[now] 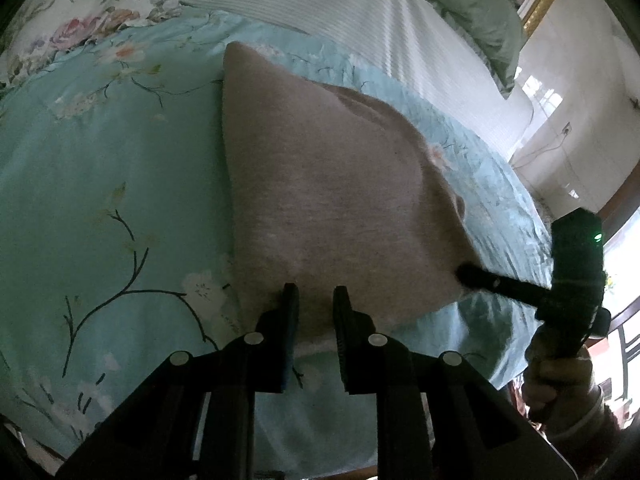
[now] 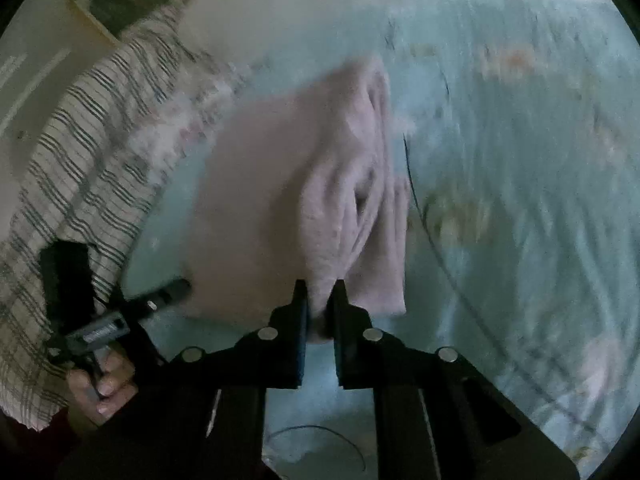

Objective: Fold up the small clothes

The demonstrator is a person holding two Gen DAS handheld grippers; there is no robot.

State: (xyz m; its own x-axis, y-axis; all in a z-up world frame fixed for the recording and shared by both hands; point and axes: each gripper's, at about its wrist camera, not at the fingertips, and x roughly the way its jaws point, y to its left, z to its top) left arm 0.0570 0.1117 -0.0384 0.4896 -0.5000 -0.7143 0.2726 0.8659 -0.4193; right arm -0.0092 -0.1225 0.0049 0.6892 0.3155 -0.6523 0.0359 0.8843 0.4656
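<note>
A small pinkish-beige garment (image 1: 332, 184) lies on a light-blue floral bedspread (image 1: 100, 184). My left gripper (image 1: 316, 300) is at its near edge, with cloth between the fingers, which stand slightly apart. In the same view my right gripper (image 1: 470, 274) touches the garment's right corner. In the right wrist view my right gripper (image 2: 320, 300) pinches a bunched fold of the garment (image 2: 280, 200), which wrinkles upward from the fingers. My left gripper (image 2: 176, 292) shows there at the garment's left edge.
A white ribbed blanket (image 1: 360, 12) and a green pillow (image 1: 472, 12) lie at the far side of the bed. A striped cloth (image 2: 80, 160) lies at the left in the right wrist view. The bed edge and floor are at the right (image 1: 580, 140).
</note>
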